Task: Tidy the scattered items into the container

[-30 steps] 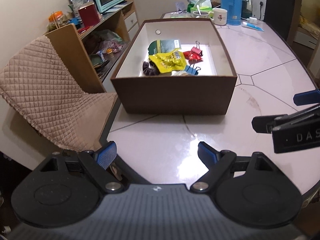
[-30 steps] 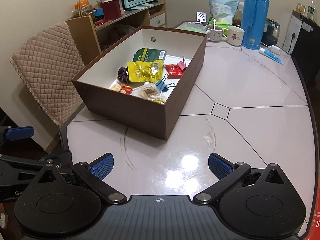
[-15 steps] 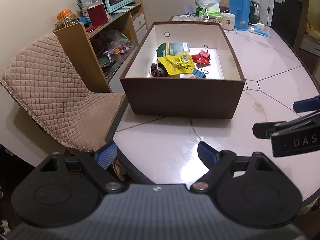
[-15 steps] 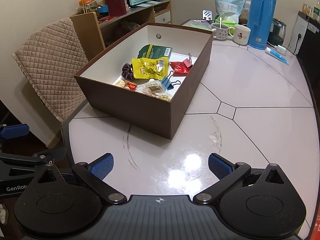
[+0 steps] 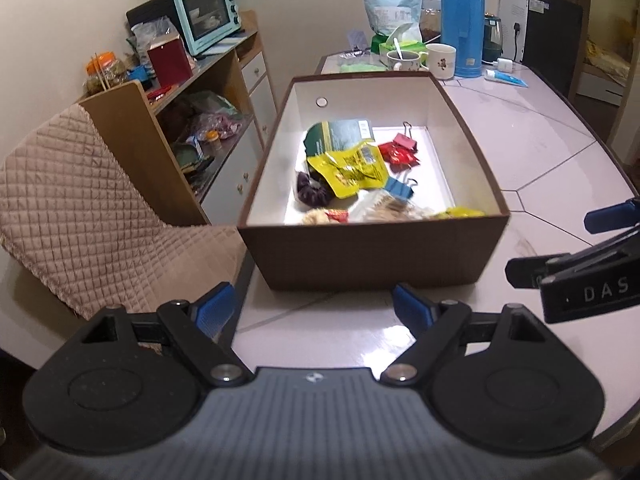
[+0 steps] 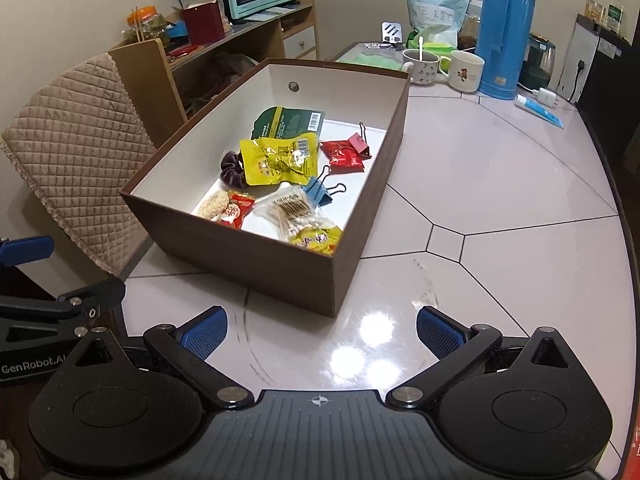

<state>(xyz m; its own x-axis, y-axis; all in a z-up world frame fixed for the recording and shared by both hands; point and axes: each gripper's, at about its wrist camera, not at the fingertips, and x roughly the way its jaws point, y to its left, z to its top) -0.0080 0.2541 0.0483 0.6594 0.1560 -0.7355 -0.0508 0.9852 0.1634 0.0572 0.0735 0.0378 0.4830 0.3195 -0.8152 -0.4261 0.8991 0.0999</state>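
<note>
A brown box (image 5: 372, 256) (image 6: 248, 256) with a white inside stands on the pale table. In it lie a yellow snack packet (image 6: 280, 160), a green packet (image 6: 288, 122), a red packet (image 6: 342, 156), a red clip (image 6: 360, 144), a blue binder clip (image 6: 318, 192), a dark scrunchie (image 6: 232, 168), a bag of cotton swabs (image 6: 296, 212) and small snacks. My left gripper (image 5: 312, 308) is open and empty, in front of the box's near wall. My right gripper (image 6: 320, 330) is open and empty, in front of the box's near corner.
The right gripper shows at the right edge of the left wrist view (image 5: 580, 280). A padded chair (image 5: 72, 216) stands at the table's left edge. Mugs (image 6: 464, 70), a blue thermos (image 6: 506, 32) and a bag (image 6: 436, 4) stand at the far end. A shelf with a toaster oven (image 5: 208, 12) stands at the back left.
Both grippers have risen and pulled back from the box, so more of its inside shows. Both stay open and empty. Nothing in the box has moved.
</note>
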